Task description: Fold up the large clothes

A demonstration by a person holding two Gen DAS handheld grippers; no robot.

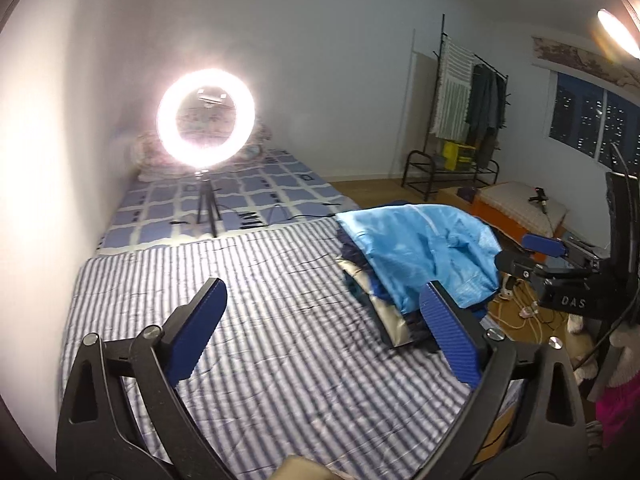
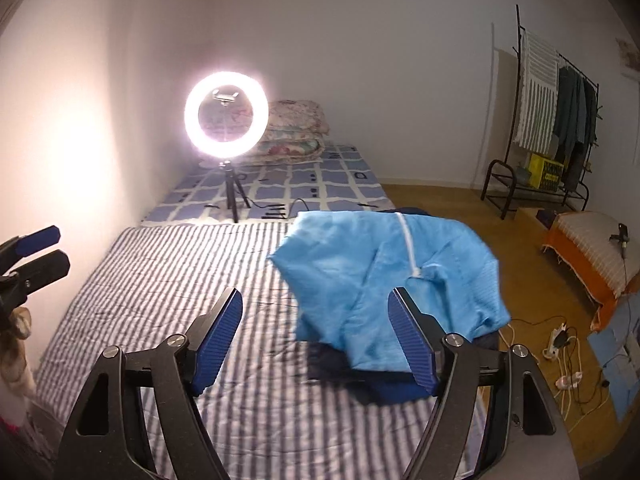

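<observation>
On the striped bed, toward its far right edge, the light blue jacket lies folded, both grippers' jaws wide open and empty; its overhanging side could drag it to the floor.

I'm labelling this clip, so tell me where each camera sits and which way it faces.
Left wrist: on the left claw, looking along the striped bed at the ring light; its open fingers and the right claw show.
Right wrist: on the right claw, facing the blue garment; its open fingers and the left claw show.
Shared: bed, ring light, garment, clothes rack.
</observation>
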